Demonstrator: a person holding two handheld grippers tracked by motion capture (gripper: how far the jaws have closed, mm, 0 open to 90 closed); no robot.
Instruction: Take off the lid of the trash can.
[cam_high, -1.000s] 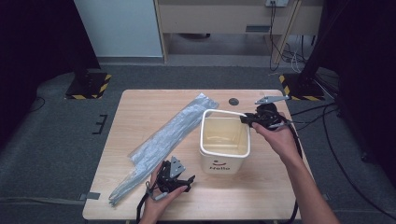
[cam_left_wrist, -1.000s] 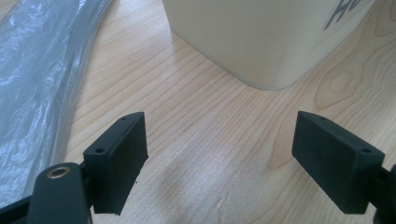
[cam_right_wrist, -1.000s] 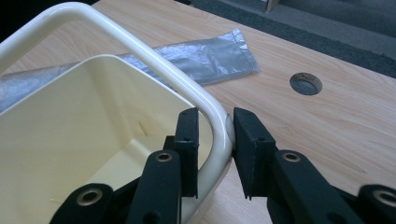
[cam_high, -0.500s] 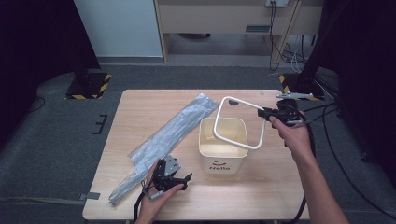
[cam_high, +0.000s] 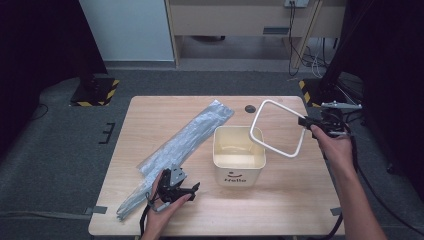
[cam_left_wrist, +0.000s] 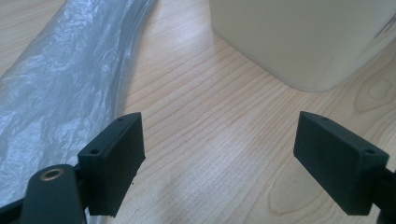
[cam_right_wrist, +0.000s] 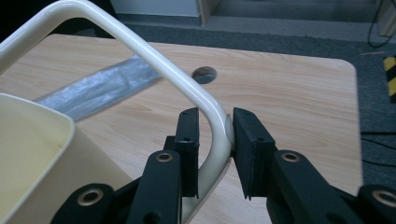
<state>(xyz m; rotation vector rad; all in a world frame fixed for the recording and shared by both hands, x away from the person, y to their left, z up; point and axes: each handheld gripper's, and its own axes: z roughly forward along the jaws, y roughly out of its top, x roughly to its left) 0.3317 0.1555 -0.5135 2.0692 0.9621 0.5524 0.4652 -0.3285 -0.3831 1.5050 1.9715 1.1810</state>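
A cream square bin (cam_high: 239, 155) marked "Hello" stands near the middle of the wooden table (cam_high: 150, 112). My right gripper (cam_high: 306, 121) is shut on one corner of a white square rim ring (cam_high: 284, 109) and holds it tilted in the air above the bin's right side. In the right gripper view the pads of the right gripper (cam_right_wrist: 215, 140) pinch the ring's tube (cam_right_wrist: 154, 60), with the bin (cam_right_wrist: 32, 154) below left. My left gripper (cam_high: 187, 189) rests open near the front edge. Its jaws (cam_left_wrist: 219, 158) have bare wood between them, between the bag (cam_left_wrist: 56, 93) and the bin (cam_left_wrist: 299, 37).
A long folded grey plastic bag (cam_high: 185, 140) lies diagonally across the table's left half. A round cable hole (cam_high: 249, 108) sits near the far edge. Dark floor surrounds the table, and cables trail off to the right.
The right gripper has carried the white ring up off the bin's top and out to the right. The left gripper has stayed where it was.
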